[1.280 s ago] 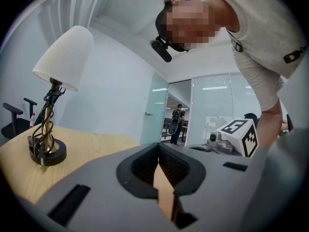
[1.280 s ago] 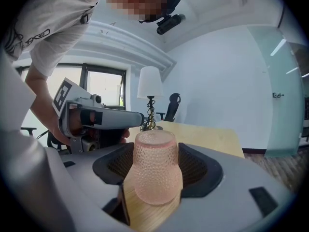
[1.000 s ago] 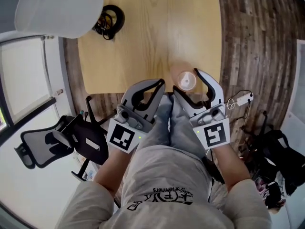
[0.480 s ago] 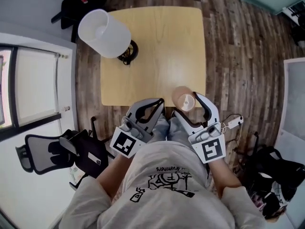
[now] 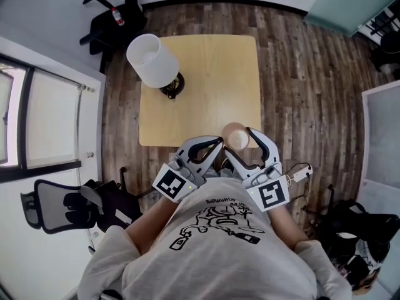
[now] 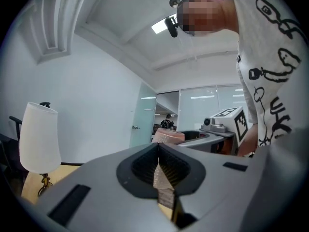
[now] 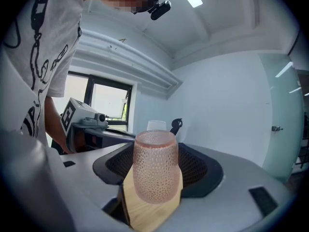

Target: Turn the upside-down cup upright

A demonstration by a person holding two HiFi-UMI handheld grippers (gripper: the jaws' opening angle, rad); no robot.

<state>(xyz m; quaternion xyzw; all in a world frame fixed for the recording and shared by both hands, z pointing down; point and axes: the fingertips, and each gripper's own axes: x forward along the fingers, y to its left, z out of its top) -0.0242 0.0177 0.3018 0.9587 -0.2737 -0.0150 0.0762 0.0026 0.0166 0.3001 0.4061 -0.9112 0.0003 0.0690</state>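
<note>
- In the head view, the fingers of the right gripper (image 5: 239, 142) hide the lower part of the pink dimpled glass cup (image 5: 235, 135). Whether its mouth or its base faces up cannot be told.
- In the left gripper view, the left gripper (image 6: 158, 153) covers all but the cup's top with its grey body, and most of the light wooden table (image 6: 26, 185).
- The white drum lampshade (image 5: 153, 60) covers part of the black lamp base (image 5: 174, 86).
- A far figure (image 6: 167, 122) is too small to make out.

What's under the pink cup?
The wooden table, down below. The right gripper holds the pink cup up in the air, not touching it. The cup hides the spot straight beneath itself.
</note>
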